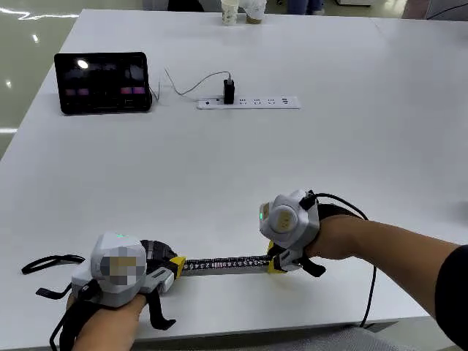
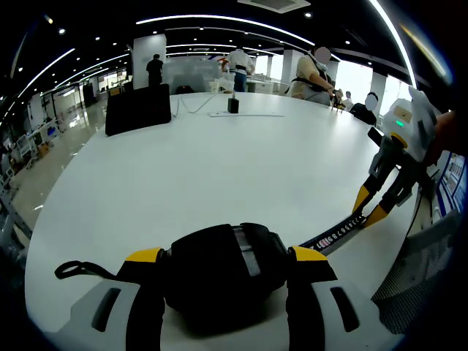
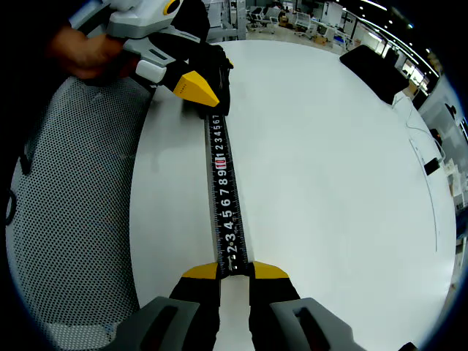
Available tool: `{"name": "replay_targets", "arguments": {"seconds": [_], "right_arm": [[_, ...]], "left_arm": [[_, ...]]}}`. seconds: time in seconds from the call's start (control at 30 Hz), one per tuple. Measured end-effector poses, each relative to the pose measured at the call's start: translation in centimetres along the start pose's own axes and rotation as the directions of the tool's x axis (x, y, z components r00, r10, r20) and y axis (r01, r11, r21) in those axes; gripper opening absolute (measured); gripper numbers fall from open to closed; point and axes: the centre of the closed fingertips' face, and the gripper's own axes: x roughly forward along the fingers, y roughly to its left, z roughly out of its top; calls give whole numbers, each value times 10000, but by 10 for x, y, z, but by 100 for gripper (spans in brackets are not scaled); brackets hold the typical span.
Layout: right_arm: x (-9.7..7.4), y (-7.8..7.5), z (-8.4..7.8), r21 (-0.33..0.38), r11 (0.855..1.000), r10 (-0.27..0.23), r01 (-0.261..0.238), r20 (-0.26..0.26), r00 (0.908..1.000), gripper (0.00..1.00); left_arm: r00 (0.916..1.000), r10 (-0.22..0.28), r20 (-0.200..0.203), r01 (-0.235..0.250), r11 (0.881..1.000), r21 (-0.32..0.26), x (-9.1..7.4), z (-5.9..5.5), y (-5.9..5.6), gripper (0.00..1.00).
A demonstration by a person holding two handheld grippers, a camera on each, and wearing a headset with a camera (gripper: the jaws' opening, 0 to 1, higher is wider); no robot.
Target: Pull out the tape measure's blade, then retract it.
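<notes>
A black tape measure case (image 2: 223, 267) sits between the yellow-tipped fingers of my left gripper (image 2: 228, 256), which is shut on it near the table's front left (image 1: 157, 267). Its blade (image 1: 223, 262), black with white numbers, runs flat over the white table (image 1: 241, 161) to my right gripper (image 1: 276, 265). In the right gripper view the blade (image 3: 223, 194) ends between the jaws of my right gripper (image 3: 234, 272), shut on its tip. The other gripper (image 3: 183, 69) holds the case (image 3: 214, 73) at the far end.
A black tablet (image 1: 102, 82) stands at the back left, with a white power strip (image 1: 248, 102) and a plugged-in charger (image 1: 229, 91) behind the middle. Paper cups (image 1: 241, 11) sit at the far edge. A black strap (image 1: 47, 263) lies by the left gripper. People stand far off.
</notes>
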Motion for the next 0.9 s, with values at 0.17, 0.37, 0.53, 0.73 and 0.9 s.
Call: {"name": "replay_targets", "arguments": {"seconds": [0.17,0.37,0.53,0.73,0.9], "right_arm": [[1,-1,1,55,10000,-64,64,2,10000,11],[2,-1,2,94,9999,-36,35,23,10000,11],[2,-1,3,93,9999,-53,52,53,10000,11],[2,-1,4,166,9999,-46,45,86,10000,11],[1,-2,5,188,9998,82,-86,231,9997,11]], "left_arm": [[10000,-32,-59,32,10000,54,0,0,0,63],[10000,-94,-2,94,10000,-25,0,0,-1,62],[10000,-70,-20,70,10000,-30,0,0,-1,63],[10000,-62,-30,62,10000,-39,0,0,-1,63],[10000,-44,-23,44,10000,-33,0,0,-1,63]]}}
